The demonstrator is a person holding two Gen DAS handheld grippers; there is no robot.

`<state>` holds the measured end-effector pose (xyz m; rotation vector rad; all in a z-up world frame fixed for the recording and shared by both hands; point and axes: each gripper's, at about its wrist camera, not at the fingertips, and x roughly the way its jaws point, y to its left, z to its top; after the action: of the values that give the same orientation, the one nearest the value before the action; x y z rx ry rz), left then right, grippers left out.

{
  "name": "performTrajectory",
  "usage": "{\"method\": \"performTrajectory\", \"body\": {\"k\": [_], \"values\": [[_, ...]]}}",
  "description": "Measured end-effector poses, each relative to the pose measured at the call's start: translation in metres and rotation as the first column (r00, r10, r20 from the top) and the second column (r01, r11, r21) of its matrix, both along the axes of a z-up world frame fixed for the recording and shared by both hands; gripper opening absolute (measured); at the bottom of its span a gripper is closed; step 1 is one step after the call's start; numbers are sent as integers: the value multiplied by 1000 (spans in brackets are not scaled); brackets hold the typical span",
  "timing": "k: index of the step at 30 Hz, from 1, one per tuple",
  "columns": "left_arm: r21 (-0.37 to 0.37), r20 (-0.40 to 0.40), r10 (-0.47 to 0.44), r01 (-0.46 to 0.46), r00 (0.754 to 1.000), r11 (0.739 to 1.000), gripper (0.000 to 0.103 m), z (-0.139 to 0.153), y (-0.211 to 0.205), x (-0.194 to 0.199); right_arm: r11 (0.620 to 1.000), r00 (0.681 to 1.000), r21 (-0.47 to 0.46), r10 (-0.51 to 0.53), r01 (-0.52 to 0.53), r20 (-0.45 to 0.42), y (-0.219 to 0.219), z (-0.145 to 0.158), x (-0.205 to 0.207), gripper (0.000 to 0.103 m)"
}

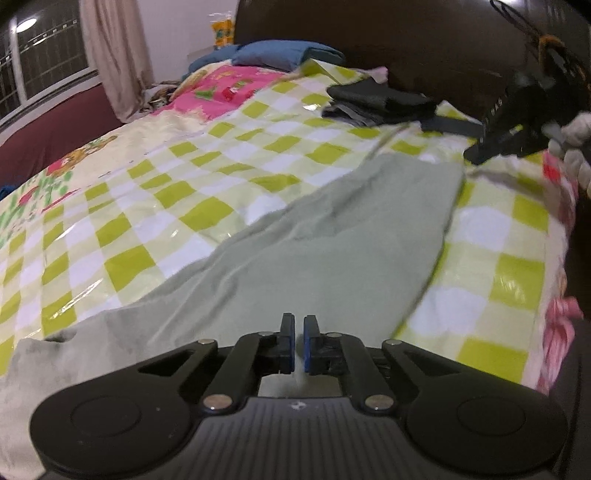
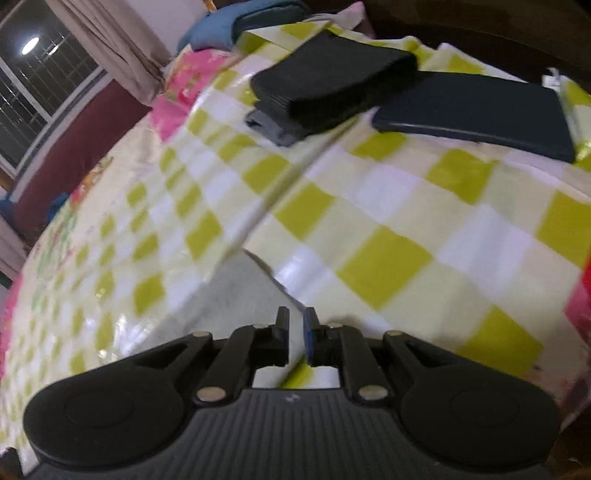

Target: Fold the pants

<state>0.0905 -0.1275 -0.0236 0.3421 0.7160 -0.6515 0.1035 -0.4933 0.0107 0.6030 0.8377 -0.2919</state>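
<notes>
Pale green pants (image 1: 325, 240) lie spread on a bed with a green and white checked cover (image 1: 155, 206). My left gripper (image 1: 299, 343) sits low over the near part of the pants, its jaws nearly closed with a thin gap; I cannot see cloth between them. In the right wrist view a corner of the pants (image 2: 243, 284) lies just ahead of my right gripper (image 2: 296, 339), whose jaws are also nearly closed with nothing clearly between them. The right gripper also shows in the left wrist view (image 1: 517, 122) at the far right, above the pants' far end.
Folded black clothes (image 2: 332, 96) and a flat dark folded item (image 2: 476, 114) lie at the far side of the bed. Blue pillows (image 1: 284, 55) rest by a dark headboard (image 1: 406, 33). A window and curtain (image 1: 114, 55) stand at the left.
</notes>
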Motion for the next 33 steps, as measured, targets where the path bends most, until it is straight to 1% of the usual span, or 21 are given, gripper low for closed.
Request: {"method": "performTrajectory", "body": {"k": [2,4,5,7,8,9,10,12,14,16,18,19,20,21,22,23,25,26,28,30,33], "values": [[13,-11,-4,4,1000,1000,25,-4,3,-2,1000,1000,-18,-1,2,8,2,1,-10,11],[8,-2,9,-9,1000,1000,25,-4,8,-1,998,999,-62,26,-24,33,13,7,-14,12],[-1,2,24,-24,1000,1000,25,-3,12,1,996,997,-69,56,-53,54,22,11,-13,12],[-11,0,51,-51,999,999,27,-2,19,10,989,986,-64,140,-135,92,41,14,-4,16],[-4,4,68,-68,998,998,27,-2,22,15,980,976,-55,196,-191,96,55,12,5,22],[4,15,82,-82,997,997,27,-3,25,20,965,962,-51,260,-256,88,70,9,15,27],[12,23,93,-93,995,996,27,-4,29,25,946,943,-55,322,-319,79,84,4,25,27],[18,29,117,-117,993,993,27,-4,39,36,897,897,-96,438,-432,59,119,-6,47,27],[19,32,136,-136,990,990,27,-5,48,47,839,844,-143,535,-526,33,150,-14,68,27],[5,32,143,-143,989,990,27,-4,55,55,794,800,-143,599,-591,15,171,-20,86,28],[-2,38,123,-123,992,992,31,-5,59,59,710,722,-146,690,-689,-53,194,-26,97,38],[8,48,108,-109,993,994,34,-6,59,61,671,691,-178,718,-720,-90,203,-30,99,40],[20,52,96,-97,994,995,34,-8,59,63,630,666,-233,735,-740,-128,211,-33,99,41],[27,48,89,-90,995,996,34,-11,60,65,580,636,-287,753,-763,-170,217,-35,99,41],[27,37,77,-78,996,997,34,-12,61,68,544,614,-318,765,-777,-191,220,-37,98,41],[22,25,63,-63,998,998,34,-12,62,71,508,589,-338,782,-792,-203,222,-38,98,41],[14,6,29,-29,1000,999,34,-11,65,75,449,530,-332,820,-830,-217,224,-42,108,42],[16,4,10,-10,1000,1000,34,-10,65,77,414,498,-325,833,-850,-242,227,-46,114,43],[26,16,-27,26,1000,999,36,-8,66,83,363,460,-334,841,-870,-285,233,-50,125,44],[38,16,-58,58,998,998,41,-11,66,91,321,420,-331,858,-887,-295,233,-52,132,48],[73,-24,-91,93,996,993,43,-23,61,104,264,353,-289,878,-920,-322,237,-58,140,49]]}}
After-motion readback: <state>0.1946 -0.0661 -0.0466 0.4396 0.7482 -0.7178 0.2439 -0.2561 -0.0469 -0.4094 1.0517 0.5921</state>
